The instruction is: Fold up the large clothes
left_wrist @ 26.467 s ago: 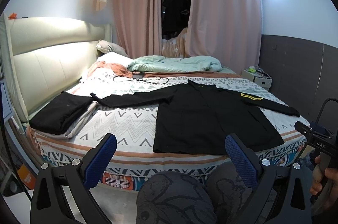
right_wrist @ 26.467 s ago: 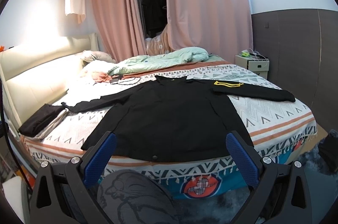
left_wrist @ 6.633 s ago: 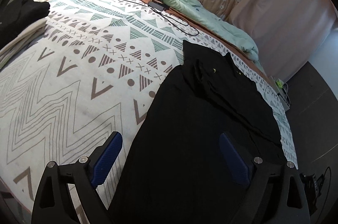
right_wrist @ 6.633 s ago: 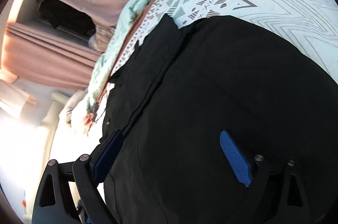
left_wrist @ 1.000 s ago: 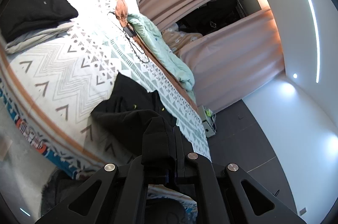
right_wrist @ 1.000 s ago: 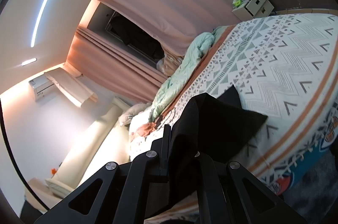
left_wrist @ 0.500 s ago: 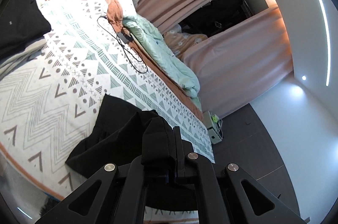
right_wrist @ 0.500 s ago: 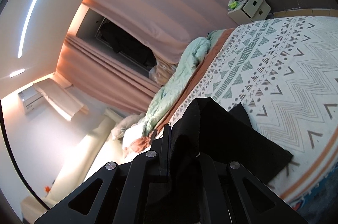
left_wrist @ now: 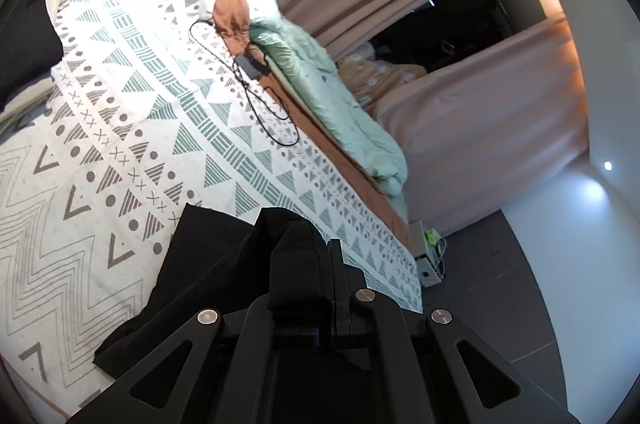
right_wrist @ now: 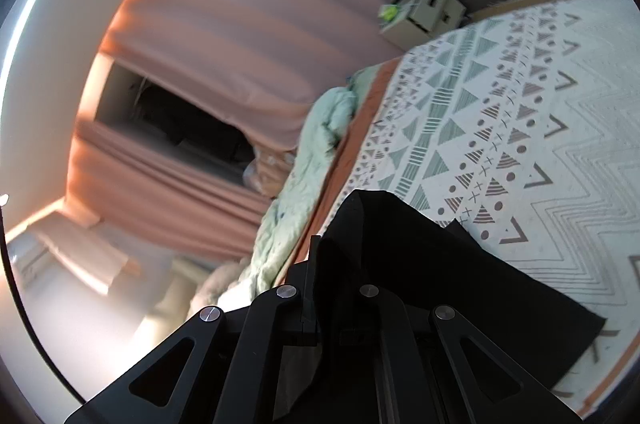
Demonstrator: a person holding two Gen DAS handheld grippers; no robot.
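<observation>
The black garment hangs from my left gripper, which is shut on a bunched edge of it, and its free part drapes down onto the patterned bedspread. In the right wrist view the same black garment is pinched by my right gripper, also shut, and it trails onto the bedspread below. Both grippers hold the cloth lifted above the bed. The fabric hides the blue pads of both.
A mint duvet and an orange cloth lie at the far side of the bed, with a black cable and charger beside them. Another dark garment sits at the left. Pink curtains and a small bedside cabinet stand behind.
Both grippers have carried the held garment forward over the bed, toward the duvet. The bed's near edge has dropped out of the left view, and more cloth now rests on the bedspread.
</observation>
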